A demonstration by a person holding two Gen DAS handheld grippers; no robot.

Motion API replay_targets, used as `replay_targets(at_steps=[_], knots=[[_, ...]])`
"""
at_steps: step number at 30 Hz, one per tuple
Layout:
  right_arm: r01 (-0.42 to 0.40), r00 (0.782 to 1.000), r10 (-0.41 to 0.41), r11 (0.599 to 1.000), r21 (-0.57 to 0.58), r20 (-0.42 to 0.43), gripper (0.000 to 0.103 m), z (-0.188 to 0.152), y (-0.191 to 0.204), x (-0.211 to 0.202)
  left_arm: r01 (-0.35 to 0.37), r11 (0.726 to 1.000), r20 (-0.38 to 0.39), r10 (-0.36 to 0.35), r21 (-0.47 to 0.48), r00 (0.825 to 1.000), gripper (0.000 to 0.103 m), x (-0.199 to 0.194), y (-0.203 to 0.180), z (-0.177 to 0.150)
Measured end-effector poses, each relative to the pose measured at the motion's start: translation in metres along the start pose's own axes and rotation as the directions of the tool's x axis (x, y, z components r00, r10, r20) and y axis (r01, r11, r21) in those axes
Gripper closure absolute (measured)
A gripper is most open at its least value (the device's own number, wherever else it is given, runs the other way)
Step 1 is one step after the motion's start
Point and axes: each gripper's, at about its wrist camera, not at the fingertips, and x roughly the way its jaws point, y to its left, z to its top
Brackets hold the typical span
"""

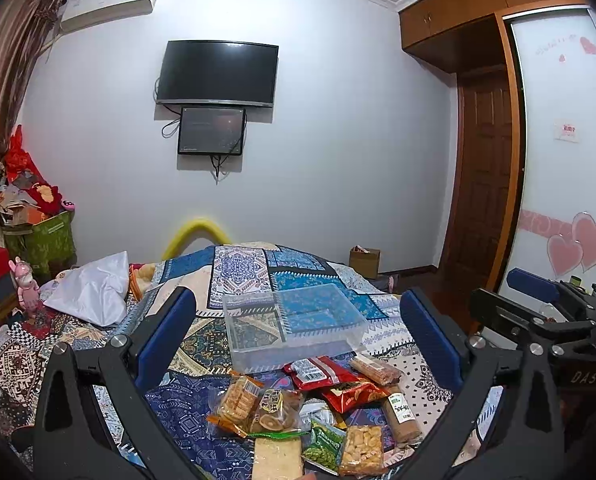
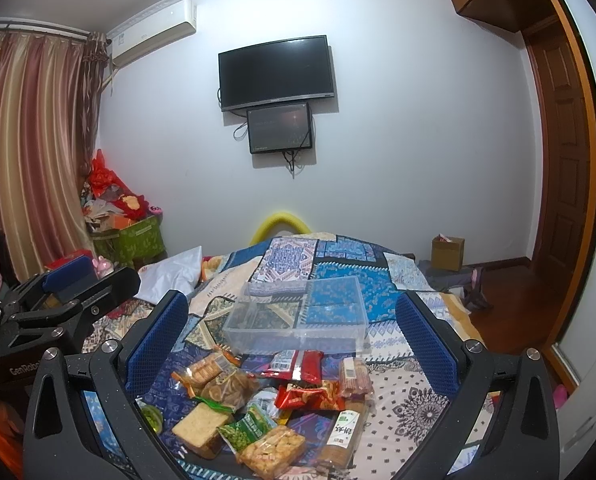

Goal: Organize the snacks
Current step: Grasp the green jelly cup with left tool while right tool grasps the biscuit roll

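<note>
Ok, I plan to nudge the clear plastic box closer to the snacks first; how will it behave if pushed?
The clear plastic box looks empty, so it is probably light and should slide easily. It sits on a soft patterned quilt, so an edge may dig in and tip rather than glide. Its thin walls likely flex a little under the jaws.

The bedspread (image 2: 338, 280) was a patchwork of blue, cream and dark geometric prints. The bin (image 2: 298, 320) on it was clear plastic. Snack packets (image 2: 266, 400) showed red, green, orange and tan. Each claw had black arms and blue meshed pads (image 2: 154, 344). The curtains (image 2: 30, 152) were striped pink and gold.
</note>
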Motion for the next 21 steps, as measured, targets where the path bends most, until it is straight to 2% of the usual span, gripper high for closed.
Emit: replay_targets(at_steps=[5,9,11,13,19,21], knots=[[0.007,1.000,-0.008,1.000,-0.005,-0.022,0.000,-0.004,-0.002,0.007,0.001,1.000,-0.021,-0.001,-0.006,1.000,0.000,0.004,0.006,-0.006],[0.022,0.998,-0.022,1.000,0.000,-0.063,0.000,-0.013,-0.009,0.018,-0.006,1.000,-0.069,0.005,-0.006,0.998,0.000,0.013,0.016,-0.013],[0.027,0.995,-0.026,1.000,0.010,-0.100,0.000,-0.020,-0.016,0.024,-0.020,1.000,-0.094,0.019,-0.005,0.995,0.015,0.019,0.024,-0.019],[0.028,0.990,-0.024,0.999,0.027,-0.136,0.000,-0.027,-0.025,0.030,-0.029,1.000,-0.131,0.029,0.000,0.991,0.017,0.026,0.032,-0.026],[0.061,0.972,-0.049,0.997,0.045,-0.232,0.003,-0.048,-0.047,0.044,-0.083,0.996,-0.249,0.077,-0.013,0.965,0.022,0.045,0.064,-0.055],[0.074,0.959,-0.059,0.996,0.046,-0.279,0.006,-0.059,-0.054,0.049,-0.099,0.995,-0.306,0.084,-0.034,0.948,0.025,0.053,0.076,-0.068]])
